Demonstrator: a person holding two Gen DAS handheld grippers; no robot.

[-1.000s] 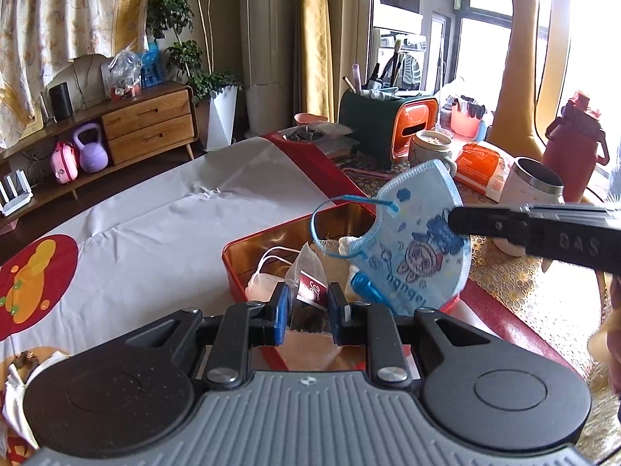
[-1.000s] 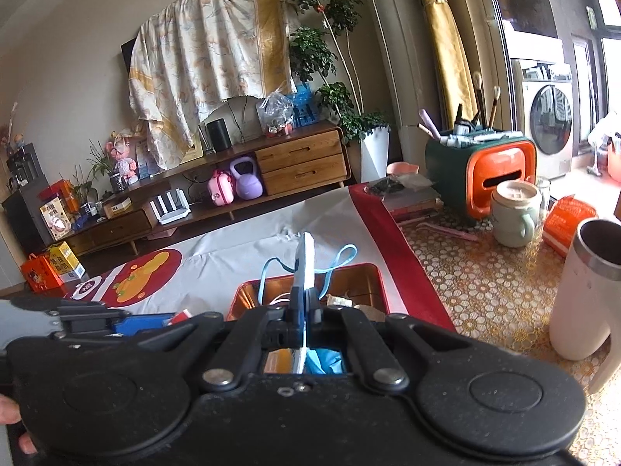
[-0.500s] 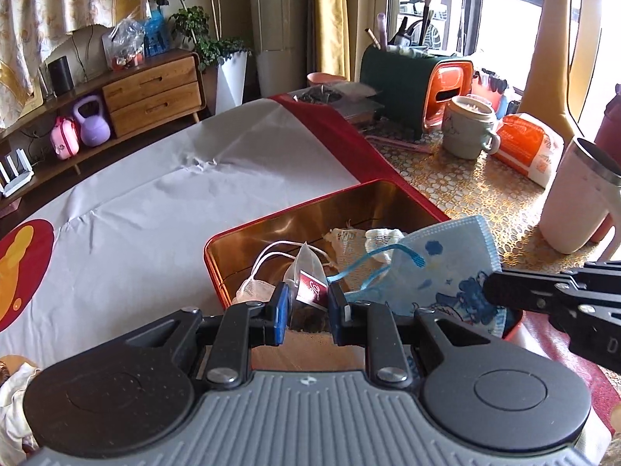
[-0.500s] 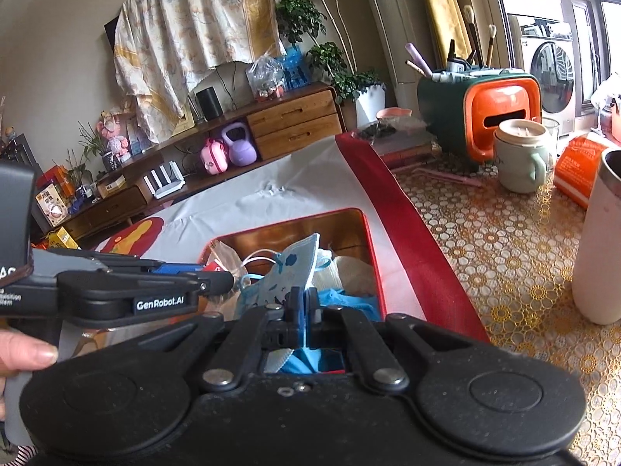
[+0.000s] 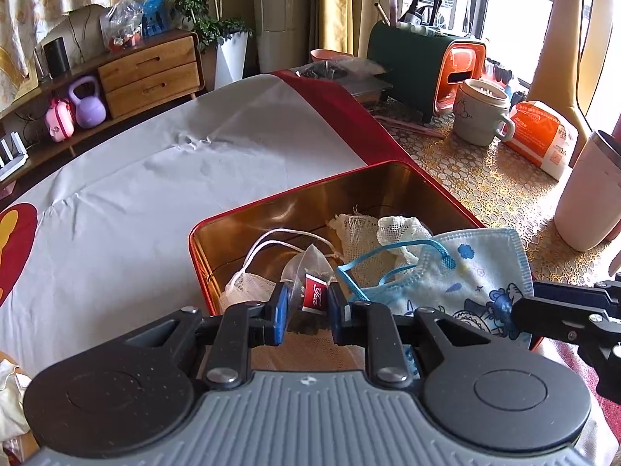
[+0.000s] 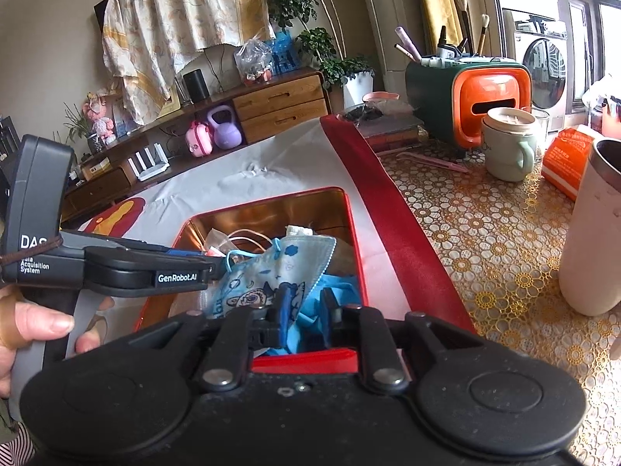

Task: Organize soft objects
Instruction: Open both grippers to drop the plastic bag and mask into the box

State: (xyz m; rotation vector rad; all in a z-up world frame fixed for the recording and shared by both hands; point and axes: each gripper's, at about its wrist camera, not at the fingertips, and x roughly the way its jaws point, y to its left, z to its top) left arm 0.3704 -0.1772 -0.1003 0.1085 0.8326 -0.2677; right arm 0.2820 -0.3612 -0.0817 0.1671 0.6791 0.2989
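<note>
A red tin (image 5: 271, 202) with a golden inside sits on the table and holds several soft items. My left gripper (image 5: 308, 301) hangs over its near end, shut on a clear pyramid tea bag (image 5: 310, 272) with a red tag. A blue child's face mask (image 5: 473, 272) with cartoon prints lies across the tin's right side. In the right wrist view, my right gripper (image 6: 306, 306) stands just behind that mask (image 6: 271, 268). Its jaws are opening, and the mask's edge rests loosely against the left finger. White gauze (image 5: 372, 229) and a white mask (image 5: 248, 287) lie deeper inside.
A tall white tumbler (image 6: 594, 233) stands close on the right, on the gold-patterned cloth. Behind it are a pale green mug (image 6: 508, 147), an orange packet (image 6: 566, 155) and a green-and-orange brush holder (image 6: 469, 93). A white-and-red sheet (image 5: 155, 178) covers the table's left. A hand (image 6: 31, 322) holds the left gripper.
Both grippers came down over the tin. The blue mask, held up in the air before, now lies in the tin and the right jaws have parted from it. The left still grips the tea bag.
</note>
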